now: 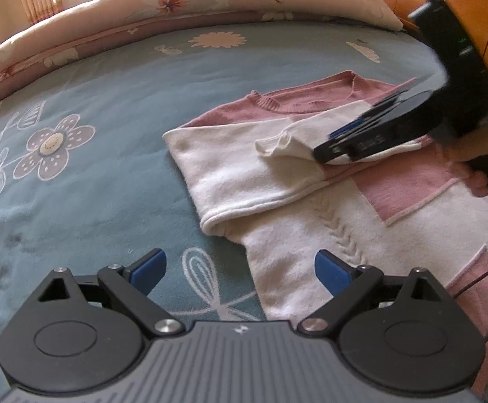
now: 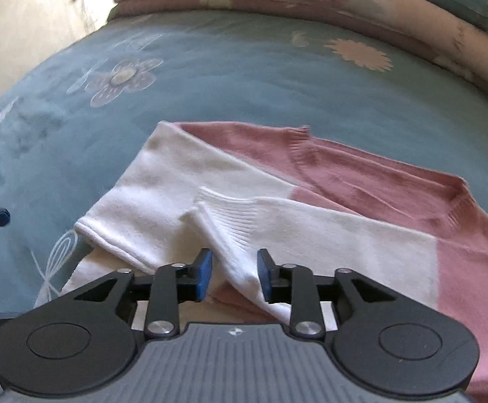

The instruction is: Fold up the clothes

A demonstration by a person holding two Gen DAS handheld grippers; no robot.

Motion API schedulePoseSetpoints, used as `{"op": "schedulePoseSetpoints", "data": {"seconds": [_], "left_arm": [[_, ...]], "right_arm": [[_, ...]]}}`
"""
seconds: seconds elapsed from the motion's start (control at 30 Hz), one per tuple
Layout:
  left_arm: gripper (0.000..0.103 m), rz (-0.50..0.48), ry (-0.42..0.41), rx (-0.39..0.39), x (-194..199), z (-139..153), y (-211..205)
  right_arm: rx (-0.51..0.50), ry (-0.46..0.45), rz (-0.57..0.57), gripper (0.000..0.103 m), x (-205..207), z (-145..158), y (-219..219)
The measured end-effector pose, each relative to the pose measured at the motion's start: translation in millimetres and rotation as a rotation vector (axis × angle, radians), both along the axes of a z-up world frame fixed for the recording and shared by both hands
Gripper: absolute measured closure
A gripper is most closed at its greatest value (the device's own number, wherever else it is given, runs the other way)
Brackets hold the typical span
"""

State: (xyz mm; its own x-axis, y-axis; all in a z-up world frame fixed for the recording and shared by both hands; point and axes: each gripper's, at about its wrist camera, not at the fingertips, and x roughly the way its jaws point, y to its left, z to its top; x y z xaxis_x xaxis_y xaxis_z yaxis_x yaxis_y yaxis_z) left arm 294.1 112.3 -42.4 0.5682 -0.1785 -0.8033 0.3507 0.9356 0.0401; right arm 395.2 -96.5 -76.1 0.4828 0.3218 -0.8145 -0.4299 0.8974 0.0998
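Knitwear in pink and white blocks, a soft sweater (image 1: 327,194), lies flat on the teal flower-printed bedspread (image 1: 109,154) with its neckline toward the rolled floral quilt (image 1: 183,10) at the head of the bed. One white sleeve (image 2: 149,194) is already folded across the chest, and the second white sleeve with a ribbed cuff (image 2: 297,235) lies over it. By my reading the sleeve-folding step is in hand: the right gripper (image 2: 233,273) hovers low over that second sleeve with its blue pads a narrow gap apart, the knit lying between them but not visibly pinched, so it looks either about to take hold or just letting go. The left gripper (image 1: 240,268) hangs near the sweater's side edge, jaws wide and holding nothing. With both sleeves lying inward, the next stage probably calls for the body to be doubled, which would need both grippers to catch the hem evenly so the loose knit does not drag the sleeves askew. The hem itself is cut off at the lower right of the left wrist view, and the sweater's far side there is hidden behind the blurred right gripper and the hand holding it. Whether the pads touch the sleeve cannot be made out.
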Motion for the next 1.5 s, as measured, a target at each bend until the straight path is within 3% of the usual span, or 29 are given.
{"op": "schedulePoseSetpoints", "data": {"seconds": [0.13,0.37,0.53,0.63,0.87,0.93,0.97,1.03,1.13,1.23,1.3,1.43,1.5], "left_arm": [[0.008,-0.011,-0.016,-0.027,12.0,5.9,-18.2],[0.008,-0.061,-0.096,-0.169,47.4,17.0,-85.7],[0.008,-0.086,-0.093,-0.219,75.4,-7.1,-134.7],[0.008,-0.084,-0.030,-0.179,89.4,-31.2,-153.1],[0.008,-0.055,0.031,-0.093,104.5,-44.6,-163.0],[0.008,-0.046,0.047,-0.070,108.7,-47.6,-165.3],[0.008,-0.045,0.053,-0.062,110.2,-48.9,-167.2],[0.008,-0.050,0.059,-0.054,112.5,-51.8,-171.8],[0.007,-0.043,0.057,-0.035,114.3,-54.2,-175.6],[0.007,-0.051,0.055,-0.022,114.1,-48.5,-178.3],[0.007,-0.078,0.034,-0.007,111.8,-41.7,-182.1],[0.007,-0.158,-0.025,-0.010,104.9,-25.5,-197.8],[0.007,-0.199,-0.042,-0.019,102.7,-21.0,-208.8]], "right_arm": [[0.010,0.006,-0.085,0.065,-9.2,9.3,-35.9],[-0.036,-0.012,-0.299,0.059,-43.3,12.6,-113.1],[-0.108,-0.027,-0.520,0.052,-69.6,4.6,-181.1],[-0.093,0.008,-0.594,0.052,-74.6,-8.7,-217.0],[-0.087,-0.035,-0.622,0.051,-57.1,-28.3,-245.8],[-0.144,-0.065,-0.616,0.051,-54.3,-28.9,-251.6],[-0.191,-0.084,-0.613,0.045,-53.9,-28.8,-256.5],[-0.214,-0.074,-0.582,0.033,-54.0,-35.7,-268.8],[-0.235,-0.080,-0.510,0.033,-58.0,-45.8,-276.3],[-0.264,-0.091,-0.452,0.033,-66.2,-37.2,-273.7],[-0.261,-0.077,-0.442,0.035,-74.6,-28.4,-273.3],[-0.191,-0.083,-0.435,0.077,-84.9,-4.8,-274.3],[-0.141,-0.107,-0.435,0.080,-76.8,4.9,-274.1]]}}
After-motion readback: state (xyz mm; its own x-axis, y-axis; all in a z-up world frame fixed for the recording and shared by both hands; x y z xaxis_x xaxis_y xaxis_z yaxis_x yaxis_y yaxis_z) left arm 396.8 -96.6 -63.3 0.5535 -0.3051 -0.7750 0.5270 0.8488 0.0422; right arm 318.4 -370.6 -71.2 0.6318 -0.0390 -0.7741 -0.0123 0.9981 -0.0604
